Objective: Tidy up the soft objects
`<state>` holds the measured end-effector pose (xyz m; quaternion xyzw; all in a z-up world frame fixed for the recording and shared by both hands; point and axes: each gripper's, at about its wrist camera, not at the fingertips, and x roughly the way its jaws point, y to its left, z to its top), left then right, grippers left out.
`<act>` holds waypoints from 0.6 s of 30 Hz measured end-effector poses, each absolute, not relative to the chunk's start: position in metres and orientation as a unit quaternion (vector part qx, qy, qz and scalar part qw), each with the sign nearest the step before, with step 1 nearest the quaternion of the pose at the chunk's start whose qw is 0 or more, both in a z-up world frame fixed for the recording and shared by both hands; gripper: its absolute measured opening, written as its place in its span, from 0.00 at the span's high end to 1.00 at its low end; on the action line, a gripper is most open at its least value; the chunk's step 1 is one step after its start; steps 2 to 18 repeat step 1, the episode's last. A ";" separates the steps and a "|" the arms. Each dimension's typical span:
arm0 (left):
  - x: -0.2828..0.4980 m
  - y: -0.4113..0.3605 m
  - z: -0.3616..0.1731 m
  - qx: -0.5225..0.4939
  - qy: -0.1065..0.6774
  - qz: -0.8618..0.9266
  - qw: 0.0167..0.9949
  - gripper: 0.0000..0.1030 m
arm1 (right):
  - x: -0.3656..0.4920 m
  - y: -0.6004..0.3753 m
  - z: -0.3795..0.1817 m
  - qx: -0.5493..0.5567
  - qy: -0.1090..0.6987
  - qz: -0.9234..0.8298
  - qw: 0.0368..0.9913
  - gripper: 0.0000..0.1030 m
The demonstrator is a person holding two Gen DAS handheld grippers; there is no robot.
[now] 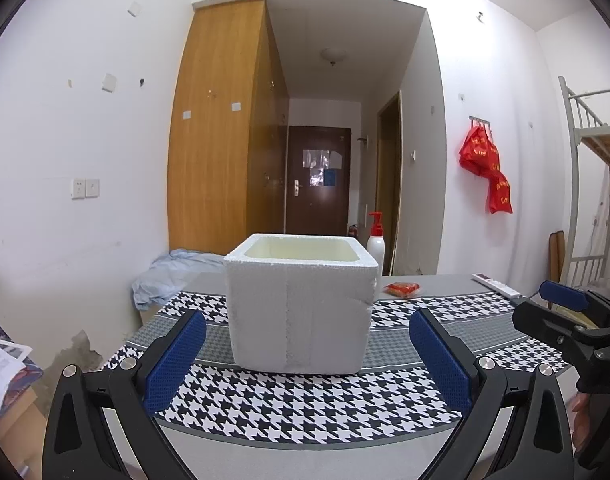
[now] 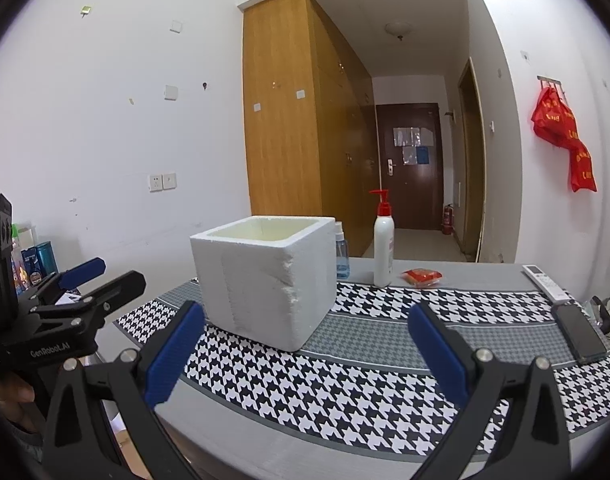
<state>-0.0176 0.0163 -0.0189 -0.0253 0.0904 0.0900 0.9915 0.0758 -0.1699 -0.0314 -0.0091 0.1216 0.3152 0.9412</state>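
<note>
You are facing down a narrow white-walled room towards a dark door, with a tall wooden wardrobe (image 1: 225, 120) on the left and a table (image 2: 385, 452) in front of you covered by a houndstooth cloth (image 1: 305, 400) in black, white and grey bands.

A white foam box (image 1: 301, 304) stands open-topped on that cloth, squarely ahead of your left gripper (image 1: 307, 360) and a little left of your right gripper (image 2: 305, 356). Its place in the middle, mouth up, suggests it is meant as the bin for the soft things. The walls are thick and grainy, with a chipped corner on one side and a smooth, cream inside.

Both tools are spread wide and carry nothing; their blue ribbed pads (image 1: 177, 360) hover near the table's front edge, level with the box's lower half.

The likeliest soft pieces are a crumpled pale blue cloth (image 1: 173, 276) heaped at the far left end, behind the box, and a small red crinkly packet (image 2: 421, 277) lying flat past the cloth's far edge. Beside the packet stands a white pump bottle (image 2: 384, 248) with a red top, rigid and upright, with a remote (image 2: 545, 284) and a phone (image 2: 579, 332) off to the right.
</note>
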 end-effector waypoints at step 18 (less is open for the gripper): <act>-0.018 0.017 -0.019 -0.027 0.088 0.091 0.992 0.01 | 0.076 -0.170 -0.031 -0.010 0.121 0.314 0.942 0.00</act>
